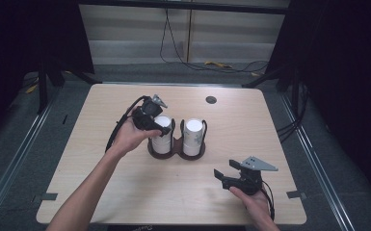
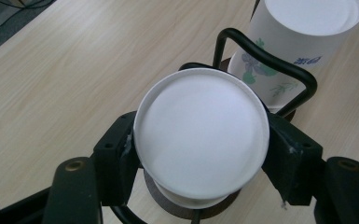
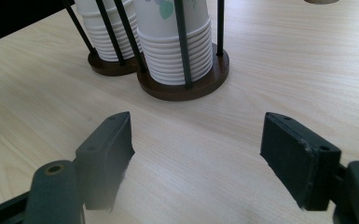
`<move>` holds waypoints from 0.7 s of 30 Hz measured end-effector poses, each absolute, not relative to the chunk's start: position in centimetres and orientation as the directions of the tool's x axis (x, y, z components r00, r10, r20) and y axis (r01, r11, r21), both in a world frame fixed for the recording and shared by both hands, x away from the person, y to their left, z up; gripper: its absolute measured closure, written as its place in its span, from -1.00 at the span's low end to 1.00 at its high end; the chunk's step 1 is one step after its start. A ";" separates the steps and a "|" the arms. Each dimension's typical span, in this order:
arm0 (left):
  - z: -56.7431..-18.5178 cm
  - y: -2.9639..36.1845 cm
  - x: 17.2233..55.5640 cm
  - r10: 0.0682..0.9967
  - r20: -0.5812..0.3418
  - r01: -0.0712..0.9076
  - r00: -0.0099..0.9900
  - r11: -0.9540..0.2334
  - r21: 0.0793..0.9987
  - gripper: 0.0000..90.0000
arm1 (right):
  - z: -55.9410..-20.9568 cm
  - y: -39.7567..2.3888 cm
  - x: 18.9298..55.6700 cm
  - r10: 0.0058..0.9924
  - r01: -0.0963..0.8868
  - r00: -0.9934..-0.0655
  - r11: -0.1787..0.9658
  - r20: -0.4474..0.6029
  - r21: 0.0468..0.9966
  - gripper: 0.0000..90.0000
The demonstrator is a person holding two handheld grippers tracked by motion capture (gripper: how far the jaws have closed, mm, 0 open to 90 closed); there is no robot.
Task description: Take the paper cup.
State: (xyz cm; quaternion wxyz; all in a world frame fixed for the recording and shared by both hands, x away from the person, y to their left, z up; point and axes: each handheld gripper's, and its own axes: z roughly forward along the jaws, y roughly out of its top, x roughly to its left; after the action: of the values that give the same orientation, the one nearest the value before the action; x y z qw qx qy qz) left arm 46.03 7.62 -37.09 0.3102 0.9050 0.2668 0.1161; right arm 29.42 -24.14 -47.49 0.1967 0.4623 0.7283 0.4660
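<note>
Cup stack (image 2: 200,140) stands upright, bottom up, long axis vertical, clenched by left claw (image 2: 200,154); right claw (image 3: 198,158) released.

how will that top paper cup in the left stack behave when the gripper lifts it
The top paper cup is thin-walled, so it probably dents under the left gripper fingers. It should lift light. Nested in the stack, it may drag the next cup along.
</note>
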 end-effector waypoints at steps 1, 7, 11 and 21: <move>-37.1 7.6 46.0 0.555 0.045 0.411 0.831 -0.665 0.623 -0.24 | -47.5 -24.1 29.4 0.857 0.490 -0.494 0.138 0.144 0.860 -0.45; -36.6 7.9 45.9 0.564 0.024 0.415 0.825 -0.635 0.652 -0.22 | -47.5 -24.1 29.4 0.857 0.492 -0.495 0.137 0.146 0.860 -0.45; -36.3 8.3 45.8 0.556 0.022 0.403 0.831 -0.630 0.664 -0.20 | -47.5 -24.2 29.4 0.857 0.490 -0.494 0.137 0.145 0.861 -0.45; -35.7 9.0 45.8 0.561 -0.007 0.410 0.828 -0.596 0.691 -0.19 | -47.5 -24.1 29.4 0.857 0.492 -0.495 0.137 0.146 0.860 -0.45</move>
State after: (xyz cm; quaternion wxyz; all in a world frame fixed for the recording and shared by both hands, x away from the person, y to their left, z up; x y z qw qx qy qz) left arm 45.78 8.98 -35.71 0.3569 0.8869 0.2736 0.1060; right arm 29.40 -24.14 -47.48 0.1959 0.4629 0.7282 0.4659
